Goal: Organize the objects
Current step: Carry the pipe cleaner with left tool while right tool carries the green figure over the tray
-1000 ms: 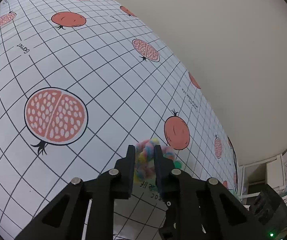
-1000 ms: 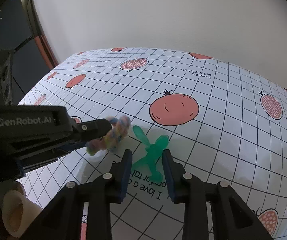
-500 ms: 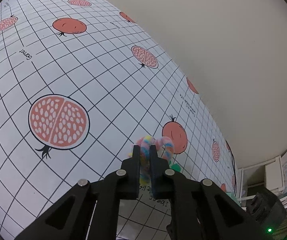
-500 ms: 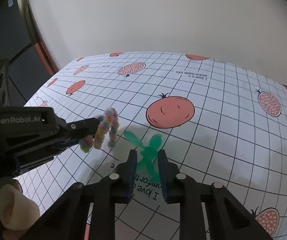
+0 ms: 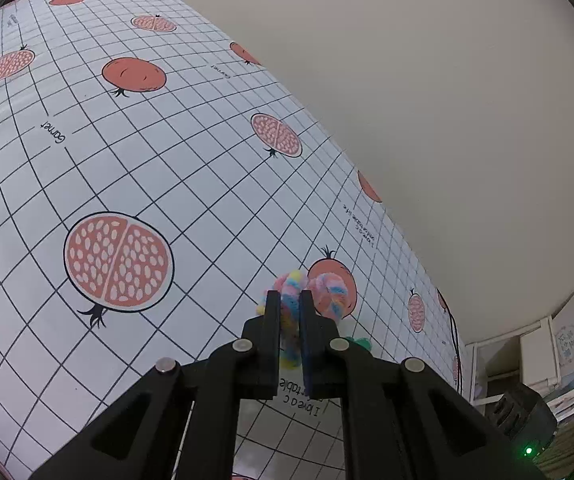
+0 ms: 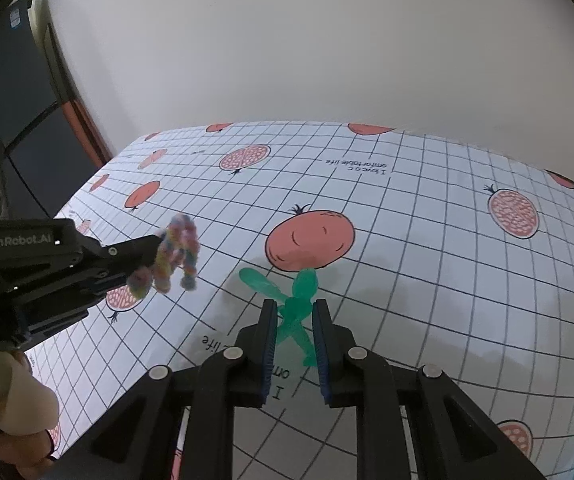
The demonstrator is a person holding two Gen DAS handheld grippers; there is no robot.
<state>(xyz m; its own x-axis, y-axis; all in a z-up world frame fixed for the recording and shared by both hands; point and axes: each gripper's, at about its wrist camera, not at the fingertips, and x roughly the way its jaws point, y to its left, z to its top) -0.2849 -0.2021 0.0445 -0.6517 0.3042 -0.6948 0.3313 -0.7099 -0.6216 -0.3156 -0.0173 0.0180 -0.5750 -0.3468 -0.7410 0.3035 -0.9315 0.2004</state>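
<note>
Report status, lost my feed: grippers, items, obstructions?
Left gripper shut on fuzzy rainbow toy. Right gripper shut on green figure. Both lifted off tablecloth; nothing blocking.

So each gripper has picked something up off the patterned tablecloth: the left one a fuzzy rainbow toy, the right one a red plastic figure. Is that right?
Not quite. The figure in the right gripper is green, not red, as the right wrist view shows. The rest holds: the left gripper is shut on the fuzzy rainbow toy above the patterned tablecloth.

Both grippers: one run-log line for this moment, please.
left gripper: shut on rainbow pipe-cleaner twist, lifted | right gripper: shut on green plastic figure | surface: pomegranate tablecloth
</note>
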